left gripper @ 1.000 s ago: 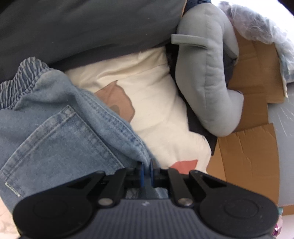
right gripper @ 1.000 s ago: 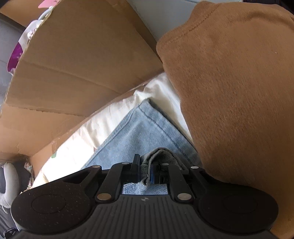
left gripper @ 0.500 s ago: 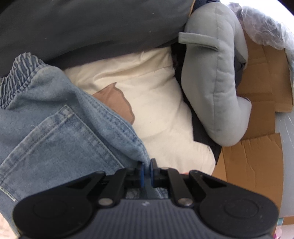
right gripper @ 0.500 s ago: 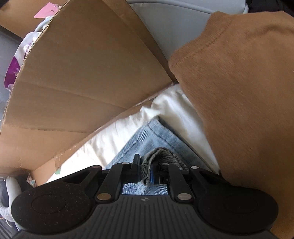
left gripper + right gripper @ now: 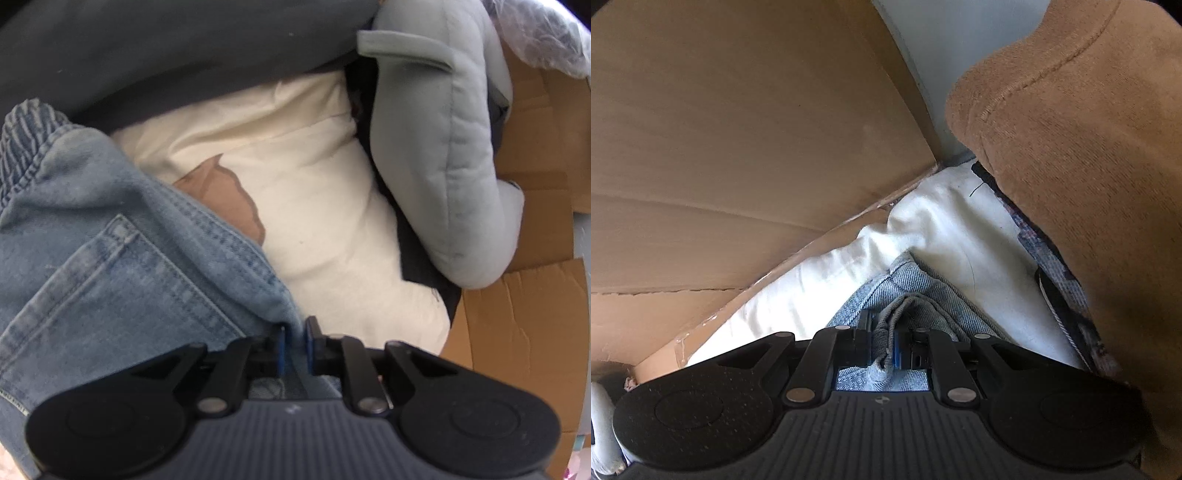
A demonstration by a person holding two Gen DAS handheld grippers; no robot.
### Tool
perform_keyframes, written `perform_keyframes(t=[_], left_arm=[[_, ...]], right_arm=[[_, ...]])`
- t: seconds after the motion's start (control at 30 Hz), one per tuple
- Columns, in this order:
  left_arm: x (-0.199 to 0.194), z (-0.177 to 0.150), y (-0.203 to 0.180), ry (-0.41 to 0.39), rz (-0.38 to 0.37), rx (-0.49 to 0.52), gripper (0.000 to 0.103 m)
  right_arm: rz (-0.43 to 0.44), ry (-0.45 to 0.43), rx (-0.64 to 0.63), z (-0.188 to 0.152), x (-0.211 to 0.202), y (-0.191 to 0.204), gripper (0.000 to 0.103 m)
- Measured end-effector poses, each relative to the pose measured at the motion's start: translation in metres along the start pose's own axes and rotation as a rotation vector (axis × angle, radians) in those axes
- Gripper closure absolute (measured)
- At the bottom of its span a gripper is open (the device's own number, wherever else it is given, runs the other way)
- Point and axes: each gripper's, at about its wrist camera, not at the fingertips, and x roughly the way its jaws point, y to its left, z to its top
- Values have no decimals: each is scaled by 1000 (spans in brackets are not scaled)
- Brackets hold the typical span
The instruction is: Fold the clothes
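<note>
The left gripper (image 5: pixel 294 341) has its jaws opening, a denim fold of the jeans (image 5: pixel 110 266) between them, waistband far left. The right gripper (image 5: pixel 883 345) has its jaws clamped on bunched denim; the leg runs away toward the cardboard (image 5: pixel 738 129).

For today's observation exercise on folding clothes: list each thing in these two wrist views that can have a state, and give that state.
left gripper: jaws opening, denim edge between them.
right gripper: shut on a bunched fold of denim.
jeans: back pocket up, lying on the cream cloth.
cream cloth: spread under the jeans.
brown garment: heaped beside the jeans.
grey garment: heaped at the cloth's edge.
cardboard: flat sheet, creased.
</note>
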Motion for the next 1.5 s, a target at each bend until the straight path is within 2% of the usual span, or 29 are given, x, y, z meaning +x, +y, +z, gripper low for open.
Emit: perform_keyframes(t=[0.23,0.3,0.37,0.6,0.77,0.87,0.93,1.0,1.1,1.2,1.3,1.5], left_arm=[[5,-15,-3,10,-31,8,87],[5,-17,-6,10,-26,20,87],[4,-19,-10,3,-19,40,91],[7,-18,-12,-1,-22,57,95],[16,-16,-16,7,-5,76,94],[17,-15,-20,19,-8,89,87],[14,-19,-26,21,-19,123,63],[12,-30,-41,18,-16,196,55],[14,-50,-61,40,-52,252,55],[18,-64,-80,31,-99,333,57],[19,-100,-102,71,-158,389,57],[32,-144,-134,216,-236,506,57]], right_arm=[[47,-11,-11,-6,-20,8,86],[52,-6,11,-5,-22,7,86],[55,-4,31,-5,-25,7,91],[-44,-77,104,-15,-39,5,94],[-82,-76,124,-16,-28,3,94],[-110,-68,148,-15,-11,5,93],[-122,-81,156,-17,-6,9,90],[-131,-85,152,-19,-9,13,89],[-113,-93,107,-20,-17,17,82],[-54,-136,97,-24,-35,15,63],[-8,-155,71,-27,-61,18,62],[-31,-171,-1,-33,-109,21,61]])
